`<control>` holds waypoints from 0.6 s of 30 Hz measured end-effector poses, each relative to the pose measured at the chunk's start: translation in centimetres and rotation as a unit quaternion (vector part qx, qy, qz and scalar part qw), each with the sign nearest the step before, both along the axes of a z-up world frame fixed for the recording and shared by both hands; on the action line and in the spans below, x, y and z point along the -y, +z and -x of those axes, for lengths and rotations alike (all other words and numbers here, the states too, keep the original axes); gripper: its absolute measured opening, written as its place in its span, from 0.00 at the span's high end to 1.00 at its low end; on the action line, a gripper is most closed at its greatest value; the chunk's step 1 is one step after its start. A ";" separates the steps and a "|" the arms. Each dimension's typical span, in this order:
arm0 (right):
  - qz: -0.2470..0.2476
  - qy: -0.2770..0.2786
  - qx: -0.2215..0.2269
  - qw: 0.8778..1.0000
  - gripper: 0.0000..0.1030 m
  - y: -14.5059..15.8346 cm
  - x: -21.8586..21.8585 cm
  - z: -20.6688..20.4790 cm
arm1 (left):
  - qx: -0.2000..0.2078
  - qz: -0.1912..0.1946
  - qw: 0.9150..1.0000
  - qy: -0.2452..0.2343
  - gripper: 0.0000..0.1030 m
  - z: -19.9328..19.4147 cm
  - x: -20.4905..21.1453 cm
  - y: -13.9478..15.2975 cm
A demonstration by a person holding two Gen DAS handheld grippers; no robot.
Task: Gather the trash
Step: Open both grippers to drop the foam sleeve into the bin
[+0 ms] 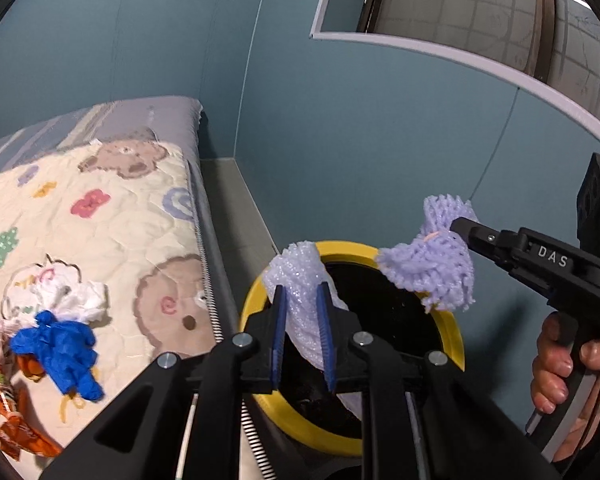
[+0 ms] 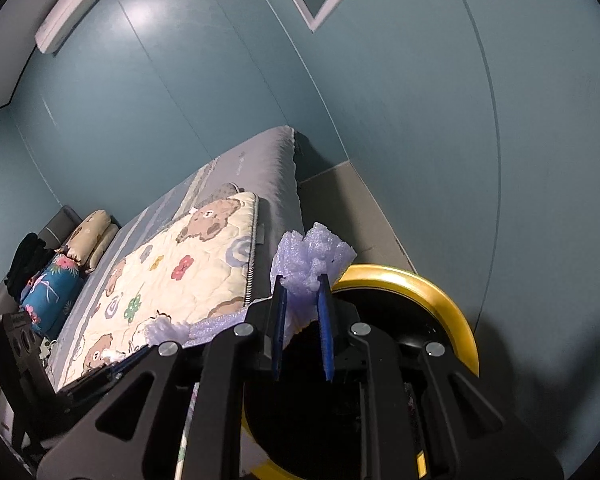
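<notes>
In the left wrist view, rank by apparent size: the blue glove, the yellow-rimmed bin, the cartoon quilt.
1. cartoon quilt, largest.
2. yellow-rimmed bin, partly hidden by the left gripper.
3. blue glove, smallest.
Fisheye distortion stretches things, but the gaps look too wide for doubt.

The left tongs [image 1: 303, 332] grip a pale lilac foam-net sleeve [image 1: 305, 280] between blue pads, over the yellow-rimmed black bin [image 1: 452, 328]; the right tongs [image 1: 458, 226] pinch a second lilac foam net [image 1: 432, 276] above the bin's far rim; on the bed's cream bear-print quilt [image 1: 112, 240] lie a crumpled blue glove [image 1: 60, 348], white tissue [image 1: 76, 292] and orange wrappers [image 1: 16, 428].
</notes>
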State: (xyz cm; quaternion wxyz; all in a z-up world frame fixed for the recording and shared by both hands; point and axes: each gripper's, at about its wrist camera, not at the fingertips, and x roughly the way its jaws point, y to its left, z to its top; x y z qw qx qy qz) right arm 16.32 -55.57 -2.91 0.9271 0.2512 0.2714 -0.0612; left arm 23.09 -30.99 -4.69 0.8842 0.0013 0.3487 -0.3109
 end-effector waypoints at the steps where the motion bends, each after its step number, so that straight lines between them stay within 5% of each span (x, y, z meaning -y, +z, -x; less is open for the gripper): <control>1: -0.002 -0.002 -0.002 1.000 0.85 -0.3 0.2 -0.2 | -0.003 -0.001 1.000 -0.001 0.85 -0.1 0.3 -0.3; 10: -0.016 -0.017 -0.016 1.000 0.77 -1.2 1.4 -0.8 | -0.019 0.006 1.000 -0.004 0.78 -0.7 1.0 -0.9; 18: -0.023 -0.031 -0.029 0.999 0.56 -1.6 1.5 -0.5 | -0.030 0.022 0.999 0.012 0.47 -0.7 -0.2 -0.9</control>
